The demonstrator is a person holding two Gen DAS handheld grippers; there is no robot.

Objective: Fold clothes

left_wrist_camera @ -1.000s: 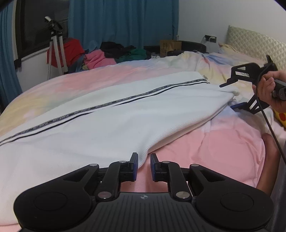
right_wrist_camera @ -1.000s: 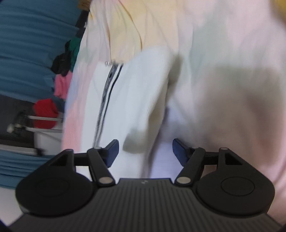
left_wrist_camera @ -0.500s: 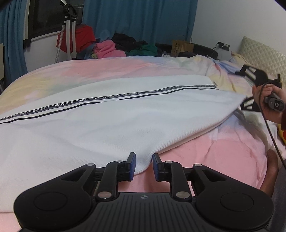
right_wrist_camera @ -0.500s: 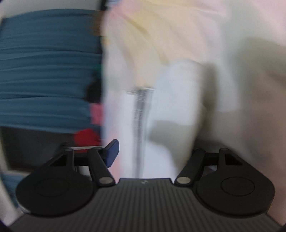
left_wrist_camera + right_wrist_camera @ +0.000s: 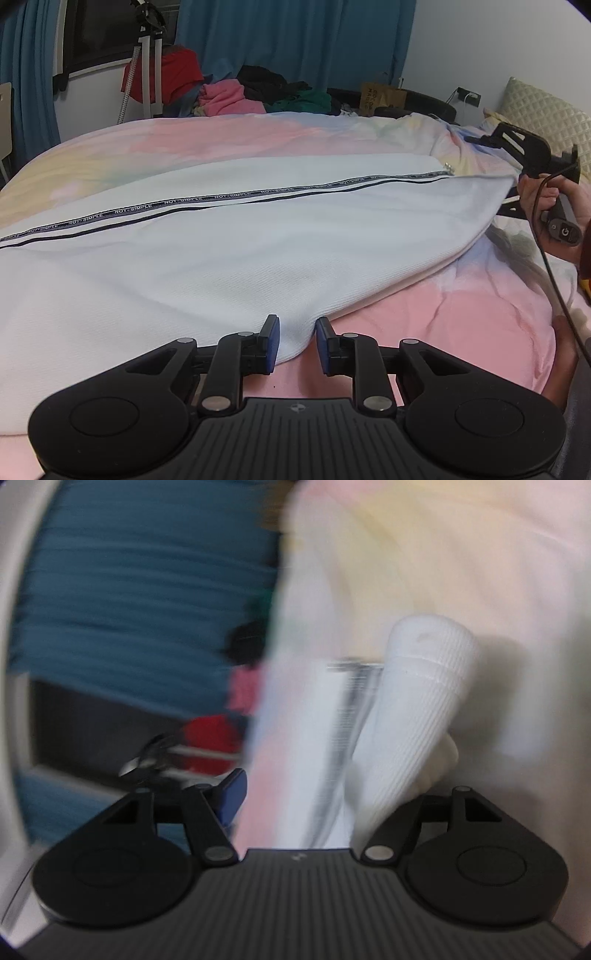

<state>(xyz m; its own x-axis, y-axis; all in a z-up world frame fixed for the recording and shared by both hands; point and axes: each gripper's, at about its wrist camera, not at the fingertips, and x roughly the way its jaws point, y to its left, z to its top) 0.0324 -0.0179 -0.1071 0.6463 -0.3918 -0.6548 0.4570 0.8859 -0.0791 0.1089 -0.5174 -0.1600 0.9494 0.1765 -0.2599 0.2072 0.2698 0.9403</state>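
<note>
A white ribbed garment [image 5: 236,258] with a dark printed zipper tape [image 5: 221,197] lies spread across the pastel bedspread [image 5: 461,314], filling the middle of the left wrist view from the left edge to the right. The left hand-held gripper [image 5: 297,345] sits low at the bottom centre of that frame with the garment's near hem between its blue pads [image 5: 271,341]; its jaws have just been opening a little, so a narrow gap shows on either side of the cloth and the pads do not appear to press on it. The right hand-held gripper [image 5: 517,173] is at the right edge, at the garment's far end, held by a hand [image 5: 554,206]. In the blurred right wrist view its jaws stand wide apart, with a rolled ribbed cuff or sleeve [image 5: 406,716] lying across toward its right finger; whether that finger touches it cannot be told. The step in hand seems to be laying out and re-gripping the piece before a fold. The next move probably calls for both hand-held grippers to close firmly on hem and cuff, then carry one edge over the zipper line.
</note>
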